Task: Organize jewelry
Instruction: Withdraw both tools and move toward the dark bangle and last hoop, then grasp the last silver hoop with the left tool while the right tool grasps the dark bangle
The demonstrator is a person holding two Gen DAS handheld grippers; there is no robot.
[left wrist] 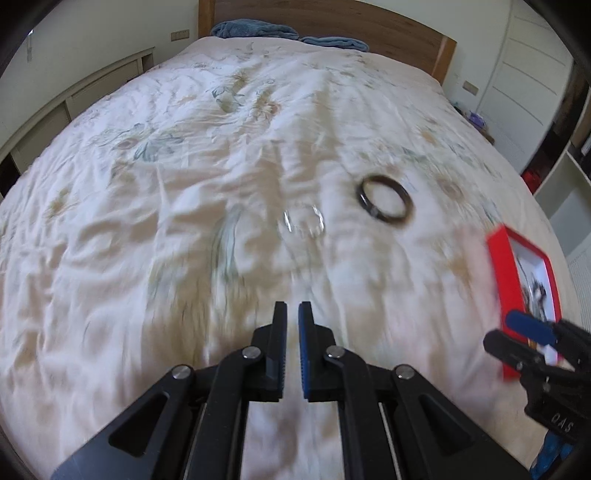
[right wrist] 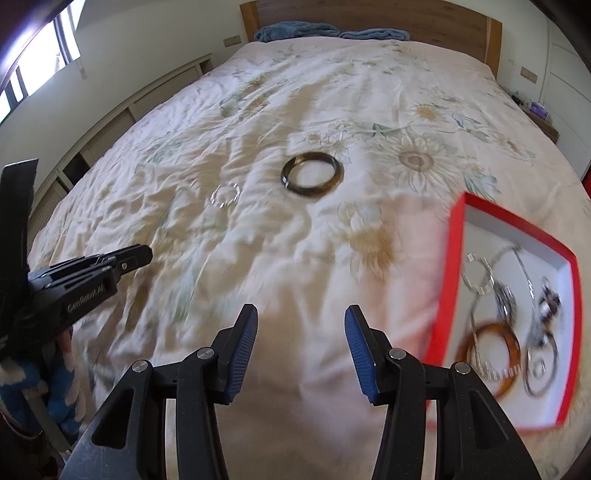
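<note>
Jewelry still lay loose on the bed: a dark brown glossy bangle (right wrist: 312, 173) rested on the quilt toward the middle, and a thin clear beaded bracelet (right wrist: 224, 194) sat near it on the side away from the box, apart from it. A red-rimmed white-lined box (right wrist: 455, 236) at the near right edge of the bed already held an amber bangle (right wrist: 491, 357), silver chains and hoops.

The left gripper (left wrist: 292, 310) had its fingers clenched on nothing; the right gripper (right wrist: 301, 321) had its fingers released, half spread and empty.

The clear bracelet would probably be the harder pick, since closing fingers could pinch fabric with it or lose it in a crease. The bangle might slide or roll off smooth pads. Dropping pieces into the box could tangle the chains.

The bed carried a rumpled cream floral quilt (left wrist: 147, 229), with blue folded towels (right wrist: 295, 31) by the wooden headboard (right wrist: 369, 14), cream cabinets and a window alongside.
</note>
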